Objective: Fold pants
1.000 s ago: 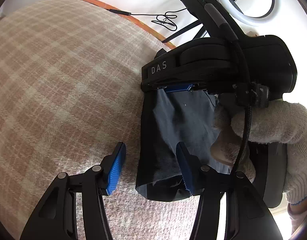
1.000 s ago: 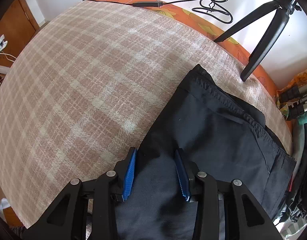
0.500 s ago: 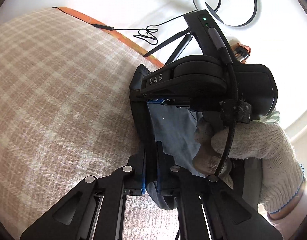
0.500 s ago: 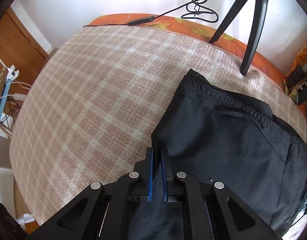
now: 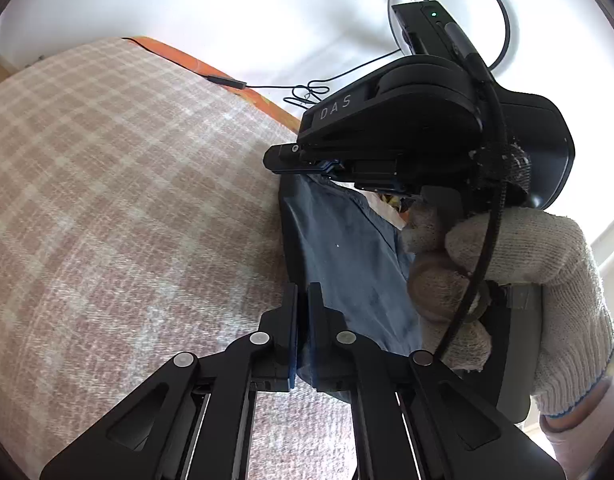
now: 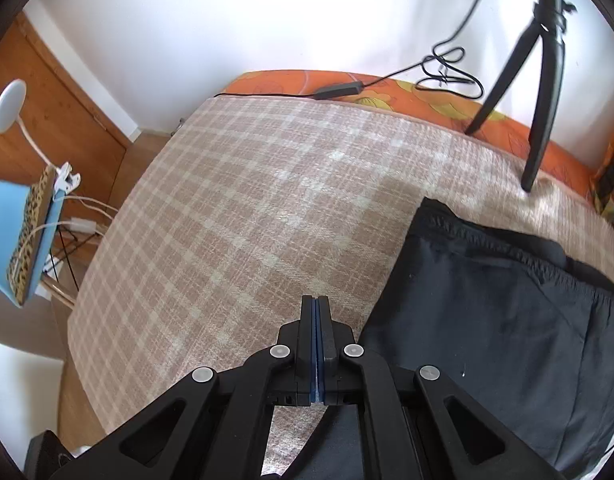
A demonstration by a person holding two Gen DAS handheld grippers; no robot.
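The dark pants [image 6: 507,320] lie on a plaid blanket [image 6: 247,208], waistband toward the far side. My left gripper [image 5: 303,300] is shut on an edge of the pants [image 5: 347,256] and holds it up off the blanket. My right gripper [image 6: 315,308] is shut, with a thin edge of the pants between its pads. In the left wrist view the right gripper [image 5: 327,166], held by a gloved hand [image 5: 507,272], pinches the far end of the same raised fabric strip.
A black tripod [image 6: 539,80] stands on the orange mattress edge [image 6: 387,88] with a cable [image 6: 447,64] beside it. A ring light [image 5: 451,12] hangs behind. A wooden cabinet [image 6: 47,120] and a blue pad [image 6: 23,240] are left of the bed.
Both grippers closed on the pants' edge, then lifted it off the blanket. The views rose and tilted toward the wall.
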